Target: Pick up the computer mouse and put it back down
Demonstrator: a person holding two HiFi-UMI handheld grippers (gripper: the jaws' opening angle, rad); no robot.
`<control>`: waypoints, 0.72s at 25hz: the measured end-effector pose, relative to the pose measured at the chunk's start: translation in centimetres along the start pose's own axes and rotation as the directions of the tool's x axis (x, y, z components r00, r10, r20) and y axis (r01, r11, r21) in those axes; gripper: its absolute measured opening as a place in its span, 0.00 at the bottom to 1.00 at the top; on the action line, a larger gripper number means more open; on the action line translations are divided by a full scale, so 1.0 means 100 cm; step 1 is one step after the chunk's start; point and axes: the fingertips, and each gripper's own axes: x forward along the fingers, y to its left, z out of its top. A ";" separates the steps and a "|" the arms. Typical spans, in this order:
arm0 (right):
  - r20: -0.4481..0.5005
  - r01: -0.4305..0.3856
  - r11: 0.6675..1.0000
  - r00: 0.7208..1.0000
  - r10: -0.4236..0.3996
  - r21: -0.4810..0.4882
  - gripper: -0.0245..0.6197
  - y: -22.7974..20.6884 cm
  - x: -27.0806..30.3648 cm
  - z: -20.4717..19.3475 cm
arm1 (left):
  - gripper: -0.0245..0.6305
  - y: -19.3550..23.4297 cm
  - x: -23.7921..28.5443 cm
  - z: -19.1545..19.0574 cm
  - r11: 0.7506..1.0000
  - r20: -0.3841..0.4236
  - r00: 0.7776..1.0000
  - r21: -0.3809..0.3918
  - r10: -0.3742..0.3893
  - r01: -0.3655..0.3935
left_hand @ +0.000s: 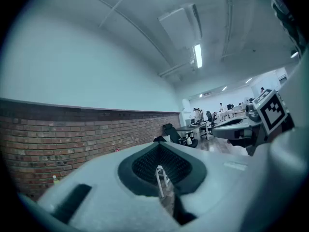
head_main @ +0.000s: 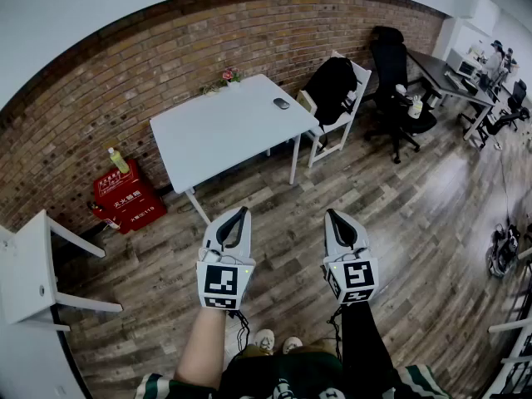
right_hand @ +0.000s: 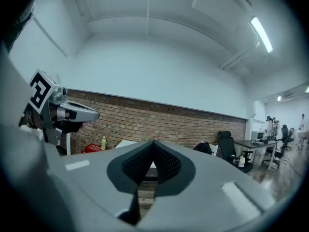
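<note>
A dark computer mouse (head_main: 282, 103) lies near the right edge of a white table (head_main: 218, 134) that stands against the brick wall, far ahead of both grippers. My left gripper (head_main: 242, 212) is held level over the wooden floor, its jaws together with nothing between them. My right gripper (head_main: 332, 214) is beside it at the same height, also shut and empty. Each gripper view looks along closed jaws toward the brick wall; the left gripper (left_hand: 159, 146) and right gripper (right_hand: 153, 144) both hide the mouse.
A white chair (head_main: 337, 106) with a black jacket stands right of the table, with a black office chair (head_main: 392, 73) and a desk (head_main: 449, 77) beyond. A red box (head_main: 126, 196) with a bottle sits by the wall at left. A white table's corner (head_main: 33, 264) is near left.
</note>
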 end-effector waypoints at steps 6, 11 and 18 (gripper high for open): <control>0.009 0.030 1.000 0.999 -0.030 0.000 0.06 0.036 -0.007 -0.003 | 0.04 0.018 -0.027 -0.005 0.998 0.008 0.999 0.044 -0.039 0.039; 0.033 0.070 0.997 0.997 -0.072 0.038 0.06 0.040 -0.017 -0.003 | 0.04 0.023 -0.039 -0.011 0.998 0.015 0.999 0.044 -0.042 0.041; 0.055 0.080 0.997 0.995 -0.081 0.016 0.09 0.039 -0.007 0.011 | 0.04 0.040 -0.033 0.001 1.000 0.082 0.997 -0.009 0.014 -0.013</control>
